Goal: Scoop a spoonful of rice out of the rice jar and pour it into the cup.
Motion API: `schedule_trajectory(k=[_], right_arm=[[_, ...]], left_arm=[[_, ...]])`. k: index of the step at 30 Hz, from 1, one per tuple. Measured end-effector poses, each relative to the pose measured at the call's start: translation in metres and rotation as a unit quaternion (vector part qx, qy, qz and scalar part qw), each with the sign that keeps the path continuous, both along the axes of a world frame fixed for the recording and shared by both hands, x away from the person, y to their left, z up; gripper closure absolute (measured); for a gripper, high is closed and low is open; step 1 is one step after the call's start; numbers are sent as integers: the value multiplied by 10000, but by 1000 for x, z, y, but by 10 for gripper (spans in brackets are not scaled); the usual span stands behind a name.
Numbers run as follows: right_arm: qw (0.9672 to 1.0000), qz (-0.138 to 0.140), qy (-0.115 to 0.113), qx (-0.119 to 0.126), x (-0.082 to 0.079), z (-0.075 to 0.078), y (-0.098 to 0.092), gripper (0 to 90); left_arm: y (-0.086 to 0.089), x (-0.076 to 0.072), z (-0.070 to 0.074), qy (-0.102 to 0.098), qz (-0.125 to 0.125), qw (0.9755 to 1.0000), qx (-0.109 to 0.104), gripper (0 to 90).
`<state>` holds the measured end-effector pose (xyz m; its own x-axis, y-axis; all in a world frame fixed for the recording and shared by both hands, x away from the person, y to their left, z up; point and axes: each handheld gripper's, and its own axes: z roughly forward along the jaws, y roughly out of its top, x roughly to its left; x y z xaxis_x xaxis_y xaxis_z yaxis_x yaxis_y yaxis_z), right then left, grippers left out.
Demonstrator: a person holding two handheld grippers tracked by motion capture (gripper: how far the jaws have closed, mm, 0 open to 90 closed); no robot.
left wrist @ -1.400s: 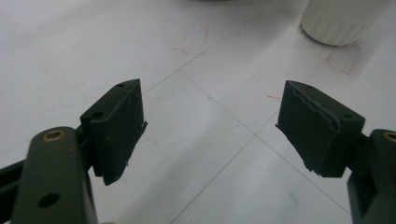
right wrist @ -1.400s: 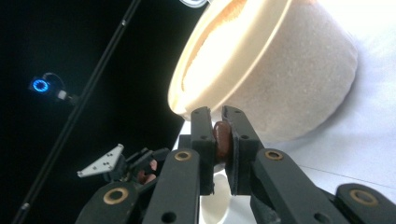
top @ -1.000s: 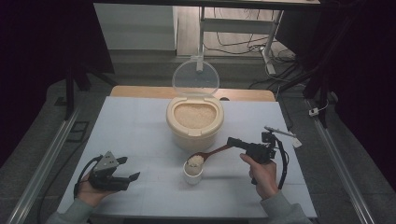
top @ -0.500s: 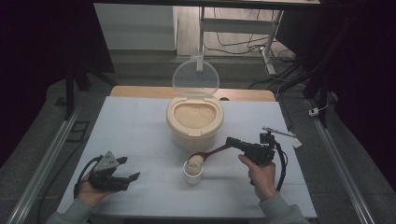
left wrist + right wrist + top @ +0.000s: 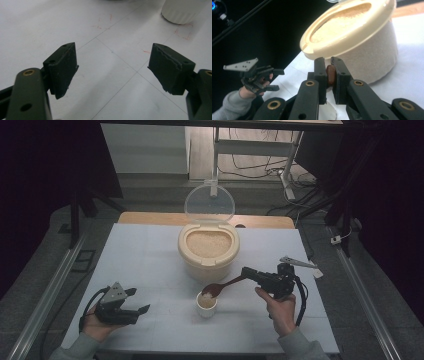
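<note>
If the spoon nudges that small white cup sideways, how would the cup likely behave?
The cup is small, narrow and only partly filled, so it probably slides or tips easily. Nothing braces it: the left gripper rests apart, open. The spoon, held in the right gripper, looks stiff enough to push it.

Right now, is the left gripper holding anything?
No, the left gripper has its jaws spread wide apart with only bare table between them.

A lab-like recording room is shown: a white table [image 5: 150, 250] marked with grid lines, dark curtains at both sides, and cables [image 5: 250, 167] on the far floor.
</note>
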<state>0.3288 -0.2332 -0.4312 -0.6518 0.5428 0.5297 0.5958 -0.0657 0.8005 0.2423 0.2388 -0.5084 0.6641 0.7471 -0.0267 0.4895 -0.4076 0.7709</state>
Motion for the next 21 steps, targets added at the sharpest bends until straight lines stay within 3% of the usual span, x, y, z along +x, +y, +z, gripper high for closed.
schedule_trajectory(k=[9, 16, 21], right_arm=[[9975, 230, -635, -207, -9, 9, 5, 831], [9978, 243, -609, -118, -8, 10, -2, 830], [9969, 173, -758, -108, -9, 24, -17, 831]], left_arm=[[0, 0, 0, 12, 3, 10000, 3, 226], [0, 1, 0, 12, -3, 10000, 9, 226], [-1, 2, -1, 7, -10, 10000, 18, 226]])
